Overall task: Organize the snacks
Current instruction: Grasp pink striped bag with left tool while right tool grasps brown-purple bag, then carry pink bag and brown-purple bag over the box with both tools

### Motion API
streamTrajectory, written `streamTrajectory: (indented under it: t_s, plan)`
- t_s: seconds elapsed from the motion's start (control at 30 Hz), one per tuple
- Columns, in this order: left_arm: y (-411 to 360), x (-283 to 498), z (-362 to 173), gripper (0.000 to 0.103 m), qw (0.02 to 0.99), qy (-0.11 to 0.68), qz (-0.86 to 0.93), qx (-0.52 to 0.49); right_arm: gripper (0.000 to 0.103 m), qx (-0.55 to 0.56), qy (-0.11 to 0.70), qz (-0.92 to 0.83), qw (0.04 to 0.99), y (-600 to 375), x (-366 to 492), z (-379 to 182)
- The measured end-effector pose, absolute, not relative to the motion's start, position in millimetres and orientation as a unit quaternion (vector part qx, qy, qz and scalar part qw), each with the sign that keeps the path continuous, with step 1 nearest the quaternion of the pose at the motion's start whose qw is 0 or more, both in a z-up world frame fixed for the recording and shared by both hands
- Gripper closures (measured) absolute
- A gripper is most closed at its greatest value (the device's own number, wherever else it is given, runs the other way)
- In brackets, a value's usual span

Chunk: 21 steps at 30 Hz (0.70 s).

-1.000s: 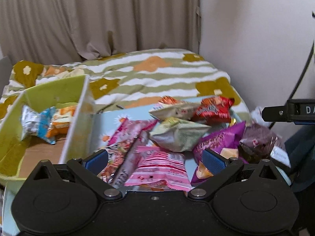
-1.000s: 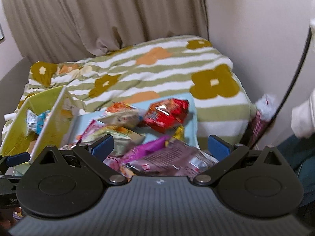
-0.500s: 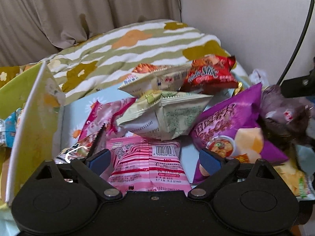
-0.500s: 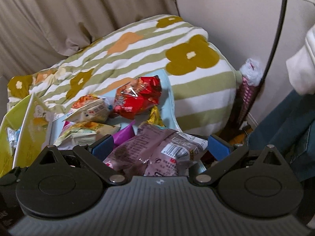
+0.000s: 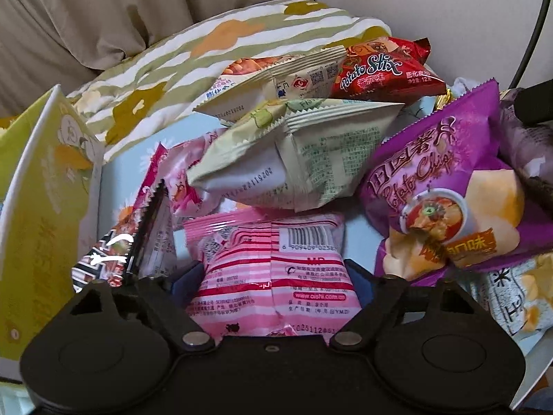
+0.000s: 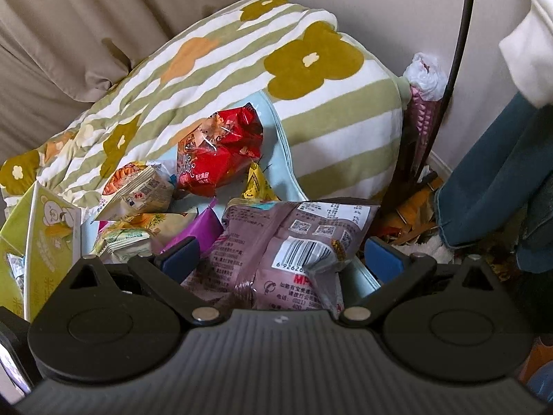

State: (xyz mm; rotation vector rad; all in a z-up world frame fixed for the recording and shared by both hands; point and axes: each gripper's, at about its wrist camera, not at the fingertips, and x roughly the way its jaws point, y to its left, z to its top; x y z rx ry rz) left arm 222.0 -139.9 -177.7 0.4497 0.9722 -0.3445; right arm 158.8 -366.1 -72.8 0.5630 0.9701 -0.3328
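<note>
Closing my left jaws point(image 5: 273, 278) around the pink striped bag point(image 5: 269, 269), pads right beside it; my right jaws point(image 6: 281, 259) stand open, brown bag point(image 6: 287, 242) lying between them.

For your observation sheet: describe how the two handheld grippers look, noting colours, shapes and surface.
The left gripper has a smooth black body with round discs, silver pivot screws and blue-padded fingers. The right gripper matches, but its body is ribbed dark grey.
</note>
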Motion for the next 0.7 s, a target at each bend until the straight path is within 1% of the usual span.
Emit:
streamTrajectory:
  t_s: [0.2, 0.33, 0.47, 0.57, 0.63, 0.7]
  plan:
    - [-139.5, 221.9, -178.9, 0.02, 0.847, 0.455, -0.164, 0.22, 0.0, 0.244, 0.466, -0.155, 0.836, -360.3, 164.2, -76.3]
    - [-136.3, 215.3, -177.1, 0.024, 0.85, 0.454, -0.16, 0.214, 0.0, 0.229, 0.471, -0.152, 0.838, -355.7, 166.0, -78.2]
    - [-133.9, 213.0, -175.8, 0.024, 0.854, 0.453, -0.151, 0.205, 0.0, 0.212, 0.473, -0.153, 0.842, -352.7, 165.9, -77.8]
    - [-133.2, 207.9, -174.0, 0.025, 0.856, 0.452, -0.149, 0.202, 0.007, 0.207, 0.473, -0.152, 0.843, -352.8, 163.7, -78.0]
    - [-133.5, 204.6, -171.3, 0.026, 0.858, 0.449, -0.15, 0.201, 0.014, 0.202, 0.47, -0.15, 0.846, -352.0, 161.5, -76.8]
    - [-134.3, 199.8, -167.8, 0.026, 0.859, 0.446, -0.151, 0.201, 0.019, 0.196, 0.466, -0.146, 0.85, -349.6, 159.7, -74.2]
